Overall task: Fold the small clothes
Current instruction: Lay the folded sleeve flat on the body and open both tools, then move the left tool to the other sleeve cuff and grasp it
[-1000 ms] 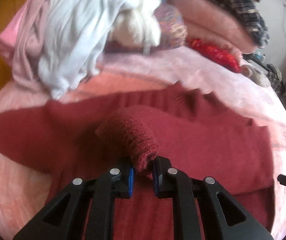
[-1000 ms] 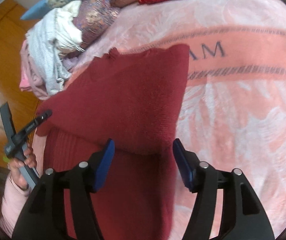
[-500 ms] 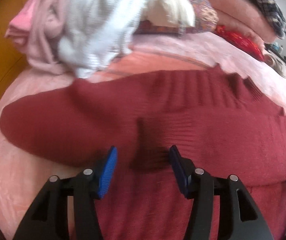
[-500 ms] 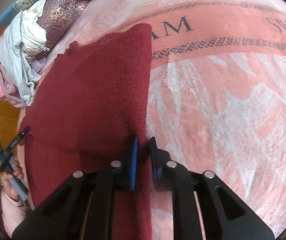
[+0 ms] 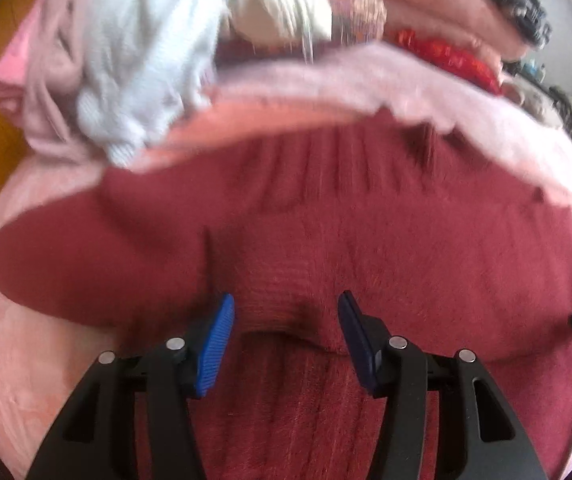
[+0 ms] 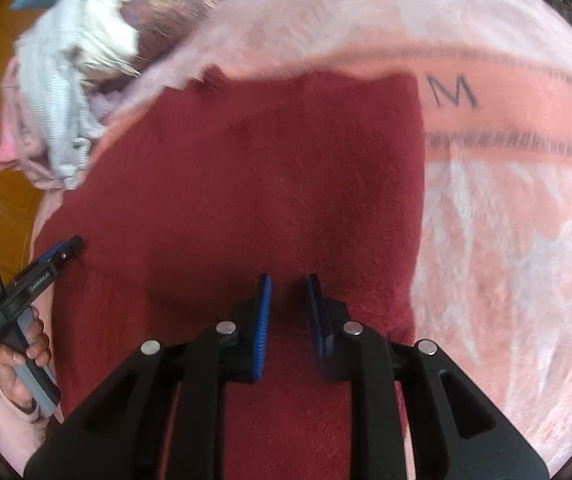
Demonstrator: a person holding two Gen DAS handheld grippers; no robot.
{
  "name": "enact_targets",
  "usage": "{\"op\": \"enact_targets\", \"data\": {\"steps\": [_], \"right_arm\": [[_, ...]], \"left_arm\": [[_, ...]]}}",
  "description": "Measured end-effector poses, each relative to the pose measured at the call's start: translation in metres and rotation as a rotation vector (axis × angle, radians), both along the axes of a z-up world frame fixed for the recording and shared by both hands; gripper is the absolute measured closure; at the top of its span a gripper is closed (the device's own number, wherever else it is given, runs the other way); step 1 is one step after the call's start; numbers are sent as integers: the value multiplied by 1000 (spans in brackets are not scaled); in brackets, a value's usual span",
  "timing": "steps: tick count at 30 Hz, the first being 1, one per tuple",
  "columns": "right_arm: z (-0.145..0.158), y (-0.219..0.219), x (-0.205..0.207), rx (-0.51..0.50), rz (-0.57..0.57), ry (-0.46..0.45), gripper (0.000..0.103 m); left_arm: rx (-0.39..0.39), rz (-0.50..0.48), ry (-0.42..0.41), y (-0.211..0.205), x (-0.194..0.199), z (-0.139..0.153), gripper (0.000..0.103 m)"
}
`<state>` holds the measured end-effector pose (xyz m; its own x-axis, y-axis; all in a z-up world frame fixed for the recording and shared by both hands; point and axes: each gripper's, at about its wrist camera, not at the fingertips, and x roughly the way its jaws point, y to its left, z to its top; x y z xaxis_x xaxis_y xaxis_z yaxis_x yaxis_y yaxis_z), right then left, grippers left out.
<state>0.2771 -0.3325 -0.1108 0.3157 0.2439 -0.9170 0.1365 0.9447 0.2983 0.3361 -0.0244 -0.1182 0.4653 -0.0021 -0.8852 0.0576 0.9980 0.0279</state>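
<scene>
Maroon knit, one sweater (image 5: 326,240) lies spread on the pink blanket (image 6: 506,240), where only the right wrist view shows the blanket's lettering and the hand (image 6: 18,364) holding the left gripper (image 5: 284,336), spread wide and empty, while the right gripper (image 6: 288,312) stands narrowly parted over the fold.

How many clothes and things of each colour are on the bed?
Dark red: 1, the sweater
White: 1, the striped top
Pale pink: 1, the garment
Bright red: 1, the cloth
Cream: 1, the bundle
Total: 5
</scene>
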Motion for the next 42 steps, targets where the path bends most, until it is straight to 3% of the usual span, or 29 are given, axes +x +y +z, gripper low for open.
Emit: {"op": "enact_targets", "data": {"steps": [2,5,7,9,11,14,17,22,24,28,36,39,42], "right_arm": [[-14,-5,2,7,-16,30,92],[-11,-4,1,15,-27,39,89],[-5,3,-1,-12,-17,28,72],[4,20,-2,-42,7,14,60],[10,39,-1,-54,27,12,55],[14,69,5,-28,50,13,39],[12,97,13,-15,80,20,35],[2,131,27,-3,95,32,34],[-2,142,31,-25,106,35,33],[-5,162,35,-83,133,25,30],[-10,195,42,-154,180,5,28],[-14,199,42,-173,187,-1,26],[-15,200,41,-180,191,-9,26]], "left_arm": [[12,-5,-6,1,1,-12,45],[2,-23,-15,4,-2,-9,45],[-43,-7,-4,12,-3,-2,43],[-49,1,0,26,-7,5,29],[-10,14,-26,42,-11,11,10],[7,86,-22,90,-13,17,4],[12,190,28,149,-11,14,4],[69,423,43,276,-13,7,4],[53,510,50,326,-13,3,4],[-17,590,56,389,-7,-6,4],[-146,593,37,423,14,-23,10],[-171,594,44,426,21,-29,23],[-170,584,21,420,25,-25,47]]}}
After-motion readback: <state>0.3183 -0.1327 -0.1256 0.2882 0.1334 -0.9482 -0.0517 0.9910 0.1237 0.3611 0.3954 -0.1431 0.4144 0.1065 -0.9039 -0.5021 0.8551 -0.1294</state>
